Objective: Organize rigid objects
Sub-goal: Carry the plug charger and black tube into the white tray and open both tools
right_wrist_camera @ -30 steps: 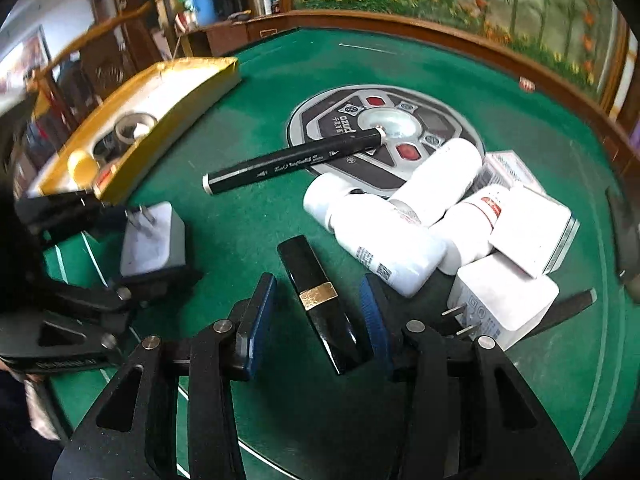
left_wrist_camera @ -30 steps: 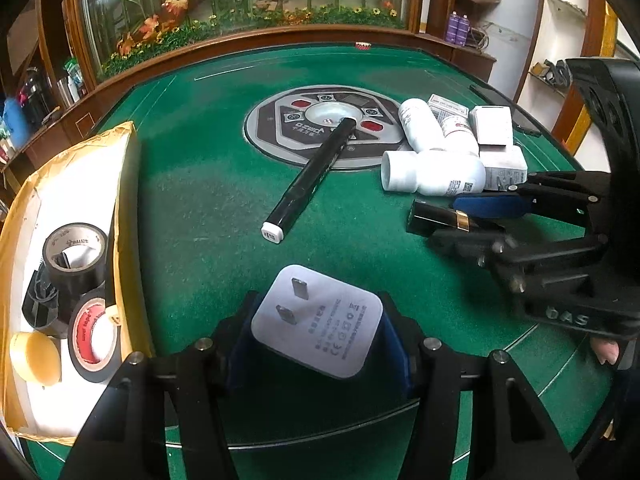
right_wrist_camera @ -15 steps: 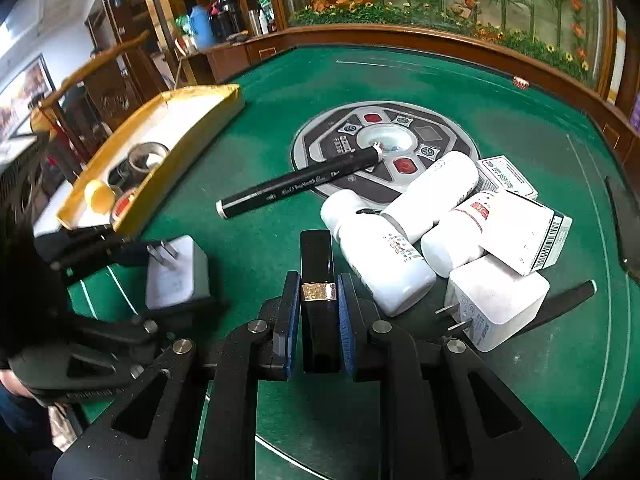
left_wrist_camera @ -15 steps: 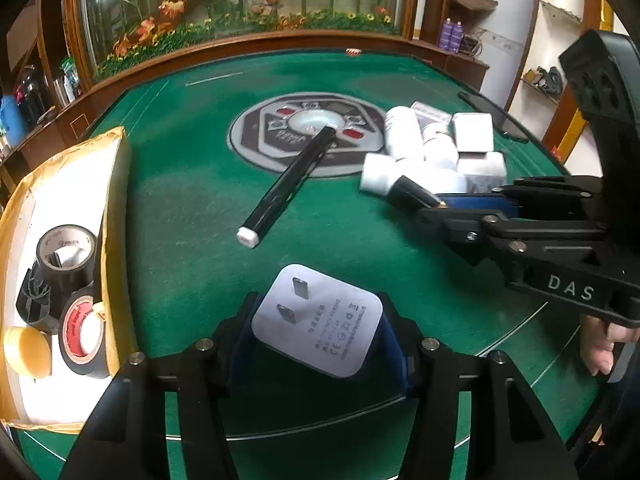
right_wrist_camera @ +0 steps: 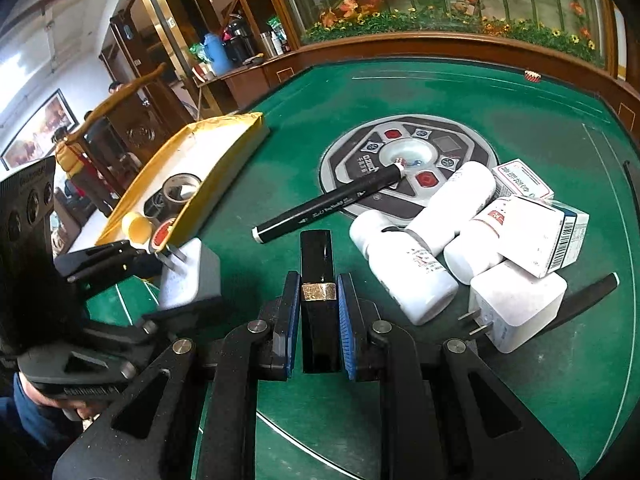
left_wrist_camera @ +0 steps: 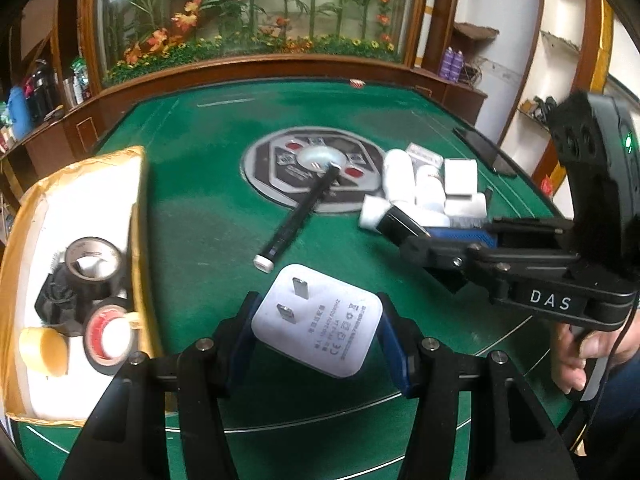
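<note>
My left gripper (left_wrist_camera: pixel 316 320) is shut on a white plug adapter (left_wrist_camera: pixel 318 320), prongs up, held a little above the green table (left_wrist_camera: pixel 200 220); the adapter (right_wrist_camera: pixel 190 276) also shows at the left of the right wrist view. My right gripper (right_wrist_camera: pixel 318 304) is shut on a black lipstick tube (right_wrist_camera: pixel 318 292) with a gold band, lifted off the felt. That tube (left_wrist_camera: pixel 400 220) sticks out of the right gripper (left_wrist_camera: pixel 416 236) in the left wrist view. A black marker (right_wrist_camera: pixel 328 202) lies on the table, its tip on the round centre panel (right_wrist_camera: pixel 408 160).
A yellow-rimmed tray (left_wrist_camera: pixel 136 216) at the left holds tape rolls (left_wrist_camera: pixel 94 268) and a yellow disc (left_wrist_camera: pixel 44 350). White bottles (right_wrist_camera: pixel 408 276), small boxes (right_wrist_camera: pixel 540 236) and a second white adapter (right_wrist_camera: pixel 516 304) are piled to the right. A wooden rail borders the table.
The right gripper closed on the black lipstick tube and lifted it from the felt. The left gripper rose slightly with the adapter, so the table looks farther away.
</note>
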A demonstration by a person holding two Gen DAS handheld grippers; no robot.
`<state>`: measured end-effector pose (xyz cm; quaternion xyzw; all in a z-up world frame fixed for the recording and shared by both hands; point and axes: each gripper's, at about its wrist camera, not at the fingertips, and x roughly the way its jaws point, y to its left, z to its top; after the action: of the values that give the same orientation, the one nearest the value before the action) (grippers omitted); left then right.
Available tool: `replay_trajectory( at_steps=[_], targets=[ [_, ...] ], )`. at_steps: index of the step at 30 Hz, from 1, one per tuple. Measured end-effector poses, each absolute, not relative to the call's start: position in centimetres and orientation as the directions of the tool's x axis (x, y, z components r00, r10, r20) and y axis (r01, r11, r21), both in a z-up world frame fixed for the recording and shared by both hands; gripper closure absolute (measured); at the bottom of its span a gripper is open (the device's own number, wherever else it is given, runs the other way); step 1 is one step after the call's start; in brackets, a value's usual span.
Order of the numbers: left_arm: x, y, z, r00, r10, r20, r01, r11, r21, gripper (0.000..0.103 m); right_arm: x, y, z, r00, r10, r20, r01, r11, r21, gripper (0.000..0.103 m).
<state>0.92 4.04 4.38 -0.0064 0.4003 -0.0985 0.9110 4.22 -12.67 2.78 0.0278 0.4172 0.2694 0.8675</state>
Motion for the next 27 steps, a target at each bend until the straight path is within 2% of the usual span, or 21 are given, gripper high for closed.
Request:
replay_trajectory(
  at_steps=[14,27],
  targets=[
    [-0.4,12.2,7.6,0.753,-0.119,-0.648,0.037,0.99,-0.139,0.047,4.7,-11.6,2.7,0.419,0.613,-0.67,-0.459,0.78,0.426,0.085],
    [-0.3,18.4,5.1,0.736,-0.031,-0.677,-0.1,0.983,-0.153,0.047,6.9,-1.9,5.6,0.356,0.673,-0.648,-0.549,0.712,0.438,0.085]
  ],
)
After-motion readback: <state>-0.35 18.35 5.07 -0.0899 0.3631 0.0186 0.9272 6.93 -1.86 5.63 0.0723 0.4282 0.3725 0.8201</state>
